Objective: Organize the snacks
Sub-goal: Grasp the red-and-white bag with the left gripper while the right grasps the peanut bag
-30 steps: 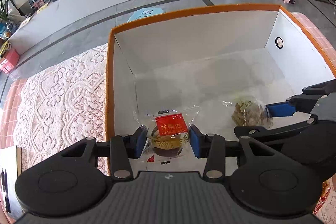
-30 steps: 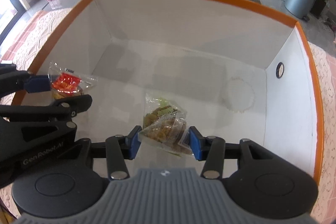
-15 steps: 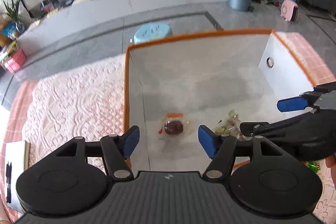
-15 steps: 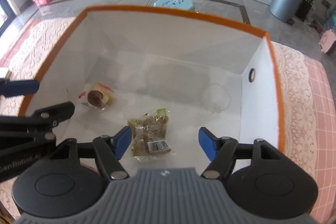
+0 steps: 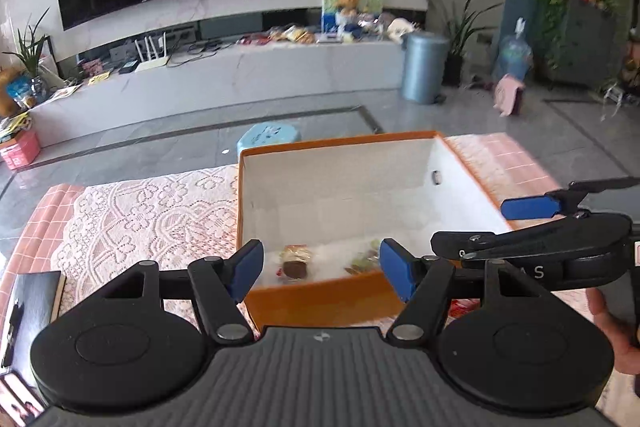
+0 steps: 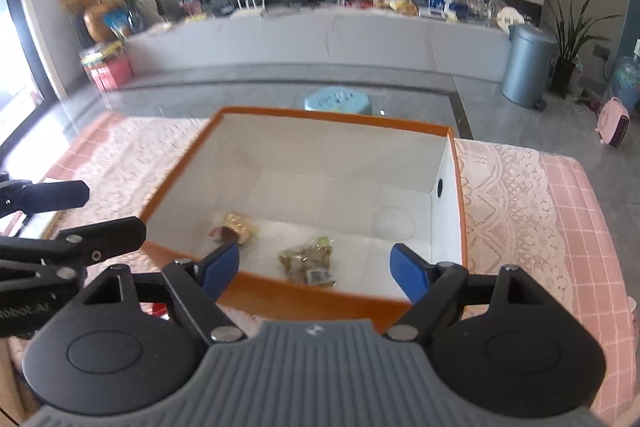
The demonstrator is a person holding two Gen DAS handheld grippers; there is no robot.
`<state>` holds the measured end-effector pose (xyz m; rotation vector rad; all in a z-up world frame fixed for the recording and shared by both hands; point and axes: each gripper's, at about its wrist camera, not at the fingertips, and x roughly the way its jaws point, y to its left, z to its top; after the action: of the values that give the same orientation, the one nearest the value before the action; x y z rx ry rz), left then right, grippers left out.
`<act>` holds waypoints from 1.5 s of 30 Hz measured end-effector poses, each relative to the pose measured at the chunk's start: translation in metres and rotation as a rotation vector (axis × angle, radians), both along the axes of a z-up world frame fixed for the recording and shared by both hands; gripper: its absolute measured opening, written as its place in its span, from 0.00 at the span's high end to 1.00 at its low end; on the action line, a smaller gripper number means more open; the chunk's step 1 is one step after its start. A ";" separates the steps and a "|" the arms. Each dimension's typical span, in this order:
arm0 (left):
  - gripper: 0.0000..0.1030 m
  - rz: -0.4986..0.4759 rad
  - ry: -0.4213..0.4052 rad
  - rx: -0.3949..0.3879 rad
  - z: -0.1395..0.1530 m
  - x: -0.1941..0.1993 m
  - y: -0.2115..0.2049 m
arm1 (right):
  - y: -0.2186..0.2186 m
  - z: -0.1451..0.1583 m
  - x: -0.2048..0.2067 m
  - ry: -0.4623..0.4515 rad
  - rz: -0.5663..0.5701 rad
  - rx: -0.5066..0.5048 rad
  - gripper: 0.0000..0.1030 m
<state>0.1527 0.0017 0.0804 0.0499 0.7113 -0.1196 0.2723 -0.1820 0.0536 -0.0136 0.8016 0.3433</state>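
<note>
Both grippers hover above the near wall of the orange-rimmed white cardboard box (image 6: 448,187). Left gripper (image 5: 322,269): fingers wide apart, empty. Right gripper (image 6: 314,269): likewise. On the box floor lie the clear-wrapped brown pastry (image 6: 234,227) and, beside it, the clear packet of greenish-brown snacks (image 6: 310,261).

You're working in bright daylight, strongest from the window (image 6: 16,67) at far left of the right wrist view. Glare whitens the box (image 5: 340,195) interior. Both views bend at their edges, and the right one smears with motion blur.
</note>
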 end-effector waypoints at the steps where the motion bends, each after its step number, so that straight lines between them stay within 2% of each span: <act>1: 0.24 -0.004 -0.007 -0.013 0.002 -0.007 0.002 | -0.003 0.002 -0.009 -0.011 -0.005 0.014 0.22; 5: 0.24 -0.006 -0.006 -0.066 0.003 -0.030 0.012 | -0.017 0.002 -0.046 -0.048 -0.028 0.067 0.22; 10: 0.24 0.029 -0.009 -0.069 -0.016 -0.053 0.022 | -0.024 -0.014 -0.091 -0.097 -0.050 0.100 0.21; 15: 0.22 0.036 0.031 -0.121 -0.053 -0.068 0.034 | -0.025 -0.038 -0.131 -0.150 -0.064 0.110 0.21; 21: 0.22 0.060 0.107 -0.091 -0.099 -0.071 0.046 | -0.014 -0.074 -0.159 -0.133 -0.043 0.105 0.21; 24: 0.22 0.083 0.127 -0.076 -0.109 -0.067 0.052 | -0.003 -0.087 -0.157 -0.104 -0.017 0.086 0.21; 26: 0.18 0.074 0.123 -0.072 -0.115 -0.069 0.053 | 0.005 -0.094 -0.154 -0.093 -0.007 0.074 0.21; 33: 0.17 0.055 0.187 -0.043 -0.135 -0.042 0.054 | 0.028 -0.107 -0.126 -0.063 0.023 0.034 0.21; 39: 0.17 0.041 0.200 -0.061 -0.152 -0.021 0.060 | 0.043 -0.115 -0.100 -0.020 0.037 -0.005 0.21; 45: 0.17 0.055 0.215 -0.111 -0.163 -0.012 0.071 | 0.032 -0.126 -0.077 0.035 -0.001 0.039 0.22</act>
<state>0.1403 0.0725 -0.0824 -0.0900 0.9191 -0.1127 0.1950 -0.1498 -0.0722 0.0294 0.8296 0.3588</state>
